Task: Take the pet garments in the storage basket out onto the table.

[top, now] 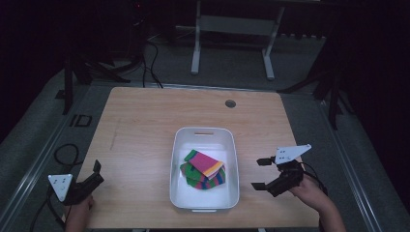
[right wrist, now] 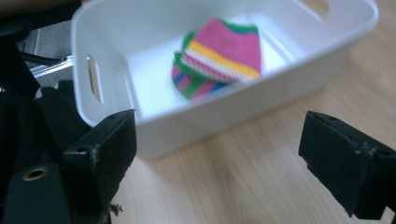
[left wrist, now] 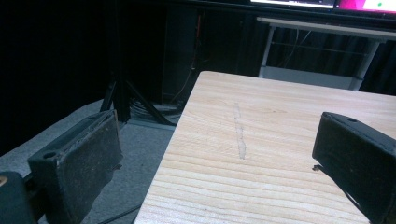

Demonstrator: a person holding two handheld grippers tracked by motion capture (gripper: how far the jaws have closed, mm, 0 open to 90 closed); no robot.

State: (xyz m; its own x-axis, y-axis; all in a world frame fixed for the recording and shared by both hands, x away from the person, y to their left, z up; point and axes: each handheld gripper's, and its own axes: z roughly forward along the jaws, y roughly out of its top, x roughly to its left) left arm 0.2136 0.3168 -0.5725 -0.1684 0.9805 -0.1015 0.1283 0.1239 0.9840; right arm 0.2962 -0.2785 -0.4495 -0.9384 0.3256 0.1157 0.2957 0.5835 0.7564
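- Nearest the lens: left gripper (top: 92,175) at table's front-left corner, jaws spread wide, nothing between. Parked well apart from the tub, prob. just on standby.
- Seen from left gripper view: bare wood table (left wrist: 280,121) w/ a pale scuff mark (left wrist: 239,130), table edge running between the jaws, dark floor to one side.
- Right gripper (top: 259,173) just beside tub's right wall, jaws wide open, empty, pointed at the tub. Looks set for a reach-in or a grab of the wall; can't tell which.
- White tub (top: 176,159) mid-table, toward front edge, handle slots at both ends. Close to both hands, so easy reach.
- Striped socks (top: 205,169) inside tub, folded, stacked roughly, pink/yellow one on top, green/blue stripes beneath. Lying flat on tub floor, not touching either gripper.
- From right gripper view: socks (right wrist: 219,56) over the near wall, slightly blurred; wall (right wrist: 196,126) stands between jaws and socks, so a lift over the rim prob. needed first.
- Round cable hole (top: 230,103) at table's far side, well apart from everything.
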